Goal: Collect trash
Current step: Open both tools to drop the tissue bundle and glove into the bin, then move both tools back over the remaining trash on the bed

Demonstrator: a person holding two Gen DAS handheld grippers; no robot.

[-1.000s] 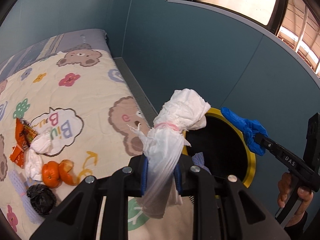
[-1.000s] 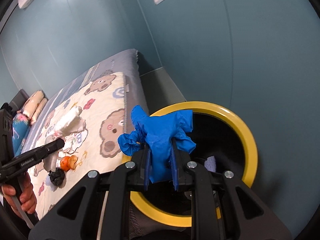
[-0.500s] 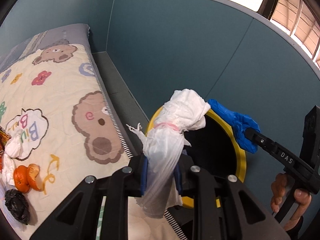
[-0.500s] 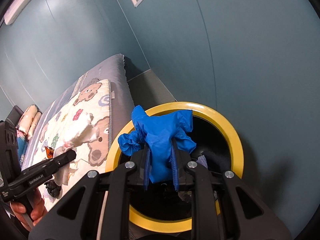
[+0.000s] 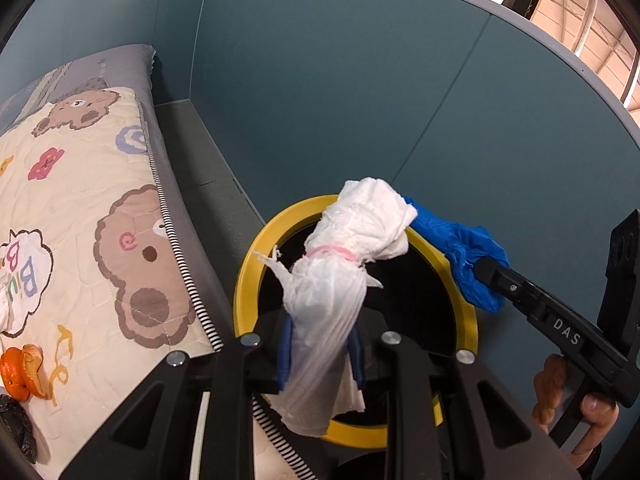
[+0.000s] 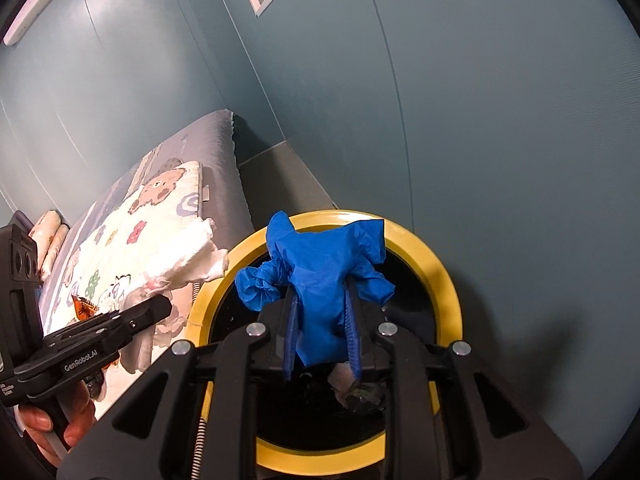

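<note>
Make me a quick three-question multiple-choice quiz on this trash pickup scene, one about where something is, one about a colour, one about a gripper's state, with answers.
1. Where does the peeled orange lie?
A. inside the bin
B. on the bear-print quilt
C. on the grey floor strip

2. What colour is the rim of the bin?
A. yellow
B. red
C. white

3. What is the right gripper doing?
A. standing open and empty
B. clamping an orange wrapper
C. clamping a crumpled blue glove

Answers:
1. B, the orange and its peel rest on the quilt at the left edge of the left wrist view.
2. A, a yellow ring circles the bin's black inside in both views.
3. C, the blue glove sits pinched between the right gripper's fingers above the bin, though the jaws have just been opening a little.
</note>
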